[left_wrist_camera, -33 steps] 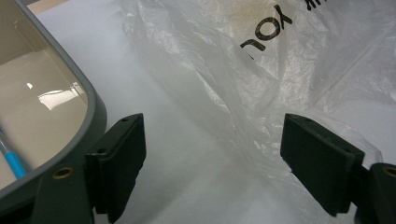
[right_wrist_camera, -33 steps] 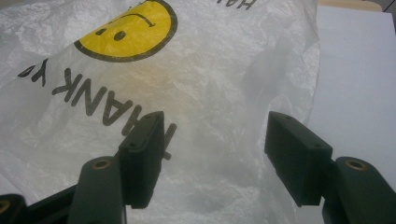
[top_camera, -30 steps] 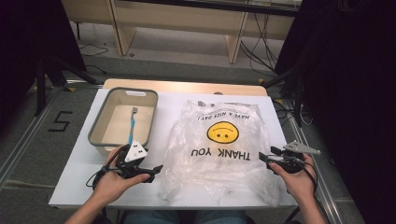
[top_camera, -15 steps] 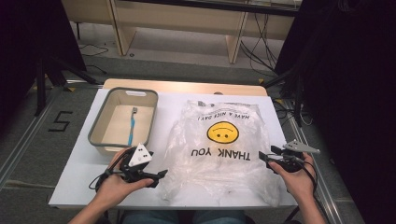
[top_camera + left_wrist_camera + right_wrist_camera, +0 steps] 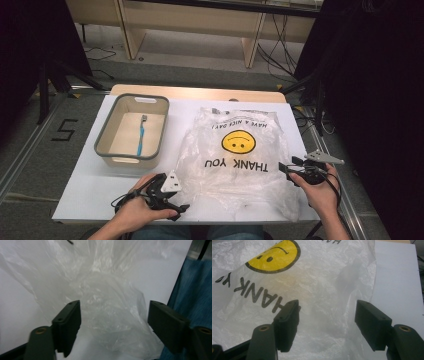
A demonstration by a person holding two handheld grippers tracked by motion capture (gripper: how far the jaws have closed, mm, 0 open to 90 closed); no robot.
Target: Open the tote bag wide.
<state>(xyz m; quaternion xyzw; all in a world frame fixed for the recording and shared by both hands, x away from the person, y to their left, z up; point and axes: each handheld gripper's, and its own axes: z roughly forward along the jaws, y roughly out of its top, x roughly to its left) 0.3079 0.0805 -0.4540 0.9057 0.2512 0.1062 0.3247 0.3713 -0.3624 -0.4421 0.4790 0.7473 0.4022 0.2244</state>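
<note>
**Both grippers spread wide at the bag's near corners**

Left gripper [image 5: 176,207] sat at table's [image 5: 90,192] near edge, jaws wide apart w/ nothing between, facing the clear plastic bag's [image 5: 239,165] near-left corner. Right gripper [image 5: 285,167] was near the right edge, jaws also apart, at the bag's right side. Bag lay flat mid-table, smiley print up. Grey bin [image 5: 102,140] stood at far-left corner w/ blue toothbrush [image 5: 141,134] inside.

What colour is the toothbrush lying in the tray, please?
Blue, clearest in the high view: toothbrush in the tray.
</note>
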